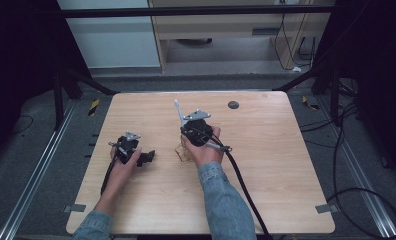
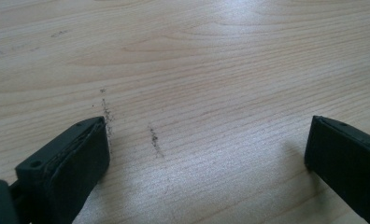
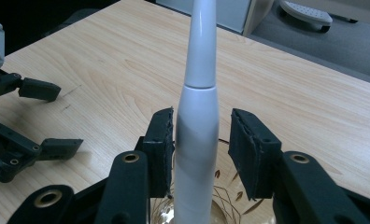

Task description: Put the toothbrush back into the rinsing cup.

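Observation:
A white, tapered stick-like handle (image 3: 197,116) stands upright in a clear glass cup (image 3: 223,207) with a brown leaf pattern. My right gripper (image 3: 202,113) has its jaws on either side of the handle: one pad lies against it, while the other stands off with a visible gap. In the high view the handle (image 1: 178,111) rises above the right gripper (image 1: 188,142), with the cup (image 1: 181,152) beside the hand. My left gripper (image 1: 147,157) rests on the table to the left, open, with bare wood between its jaws (image 2: 206,135).
The wooden table (image 1: 266,165) carries a small dark round disc (image 1: 233,105) near its far edge. Cables trail from both grippers toward the front edge. The left gripper (image 3: 19,121) lies close to the cup's left. Dark floor and metal rails surround the table.

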Motion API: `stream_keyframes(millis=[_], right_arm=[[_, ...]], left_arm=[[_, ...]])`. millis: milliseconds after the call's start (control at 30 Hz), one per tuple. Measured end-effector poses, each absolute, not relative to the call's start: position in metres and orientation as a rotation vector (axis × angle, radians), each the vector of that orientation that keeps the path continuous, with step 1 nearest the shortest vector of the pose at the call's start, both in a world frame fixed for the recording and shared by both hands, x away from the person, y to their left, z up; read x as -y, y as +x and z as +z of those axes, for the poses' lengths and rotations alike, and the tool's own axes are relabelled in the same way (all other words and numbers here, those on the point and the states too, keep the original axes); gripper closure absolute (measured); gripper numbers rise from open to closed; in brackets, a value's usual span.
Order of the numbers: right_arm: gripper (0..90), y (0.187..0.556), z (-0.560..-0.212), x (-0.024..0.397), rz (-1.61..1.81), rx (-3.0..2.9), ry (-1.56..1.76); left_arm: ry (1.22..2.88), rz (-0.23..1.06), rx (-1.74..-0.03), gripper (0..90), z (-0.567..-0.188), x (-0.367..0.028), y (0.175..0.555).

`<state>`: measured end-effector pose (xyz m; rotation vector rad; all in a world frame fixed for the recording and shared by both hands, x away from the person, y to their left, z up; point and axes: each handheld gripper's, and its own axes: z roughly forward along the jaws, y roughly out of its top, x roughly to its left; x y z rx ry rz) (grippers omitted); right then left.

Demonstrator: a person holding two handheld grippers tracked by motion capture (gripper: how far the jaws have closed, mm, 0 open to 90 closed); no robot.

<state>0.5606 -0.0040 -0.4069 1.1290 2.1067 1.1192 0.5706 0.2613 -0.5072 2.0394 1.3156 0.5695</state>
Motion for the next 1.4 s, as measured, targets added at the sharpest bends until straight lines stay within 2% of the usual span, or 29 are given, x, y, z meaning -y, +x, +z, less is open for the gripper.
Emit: stream_keyframes(millis=[700, 900, 1000, 1200, 1400], right_arm=[[58.8, 0.551, -0.397, 0.011, 1.103, -2.114, 1.115], [54.7, 0.550, -0.394, 0.015, 1.104, -2.102, 1.120], [50.2, 0.548, -0.392, 0.016, 1.104, -2.097, 1.122], [34.5, 0.547, -0.388, 0.019, 1.126, -2.091, 1.163], [22.7, 0.546, -0.386, 0.021, 1.149, -2.089, 1.167]], left_arm=[[2.040, 0.570, -1.315, 0.0, -0.507, -0.261, 0.571], [2.039, 0.570, -1.316, 0.0, -0.507, -0.261, 0.571], [2.039, 0.570, -1.315, 0.0, -0.507, -0.261, 0.571], [2.038, 0.570, -1.316, 0.0, -0.507, -0.261, 0.571], [2.035, 0.570, -1.317, 0.0, -0.507, -0.261, 0.571]])
